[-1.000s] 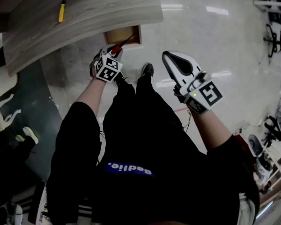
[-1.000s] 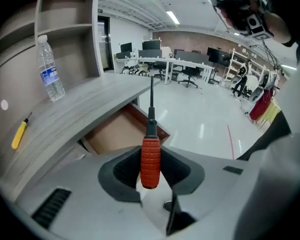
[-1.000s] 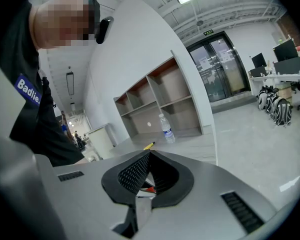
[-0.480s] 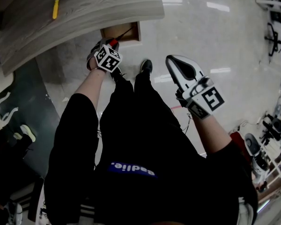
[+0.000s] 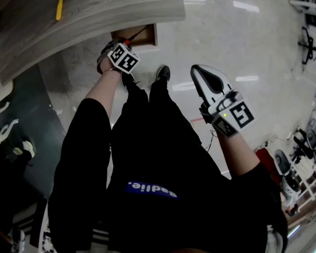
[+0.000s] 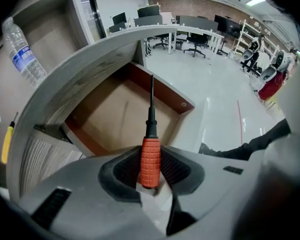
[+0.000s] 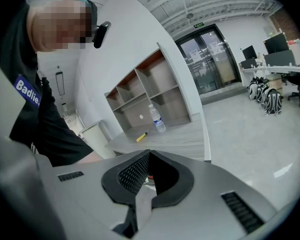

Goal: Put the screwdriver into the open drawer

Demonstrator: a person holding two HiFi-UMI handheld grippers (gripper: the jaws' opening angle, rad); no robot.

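Observation:
A screwdriver (image 6: pixel 150 156) with a red ribbed handle and a black shaft is clamped by the handle in my left gripper (image 6: pixel 151 159). Its shaft points steeply down over the wooden floor of the open drawer (image 6: pixel 162 90), with the tip above the inside. In the head view the left gripper (image 5: pixel 124 41) hangs at the drawer's (image 5: pixel 151 36) front edge, just under the curved desk, and the screwdriver (image 5: pixel 139 34) reaches over the box. My right gripper (image 5: pixel 201 77) hovers over the floor beside the person's leg, away from the drawer. Its pads meet at the tips (image 7: pixel 149 153) with nothing between them.
The grey wood-grain desk top (image 5: pixel 95 9) overhangs the drawer; a yellow-handled tool (image 5: pixel 59 9) and a water bottle (image 6: pixel 24 54) sit on it. Open shelves (image 7: pixel 150 94) stand behind the desk. The person's shoe (image 5: pixel 164 74) is near the drawer. Office chairs line the far right.
The left gripper has sunk with the screwdriver and tilted further down, closing on the drawer's front edge. The right gripper has drifted slightly down and right.

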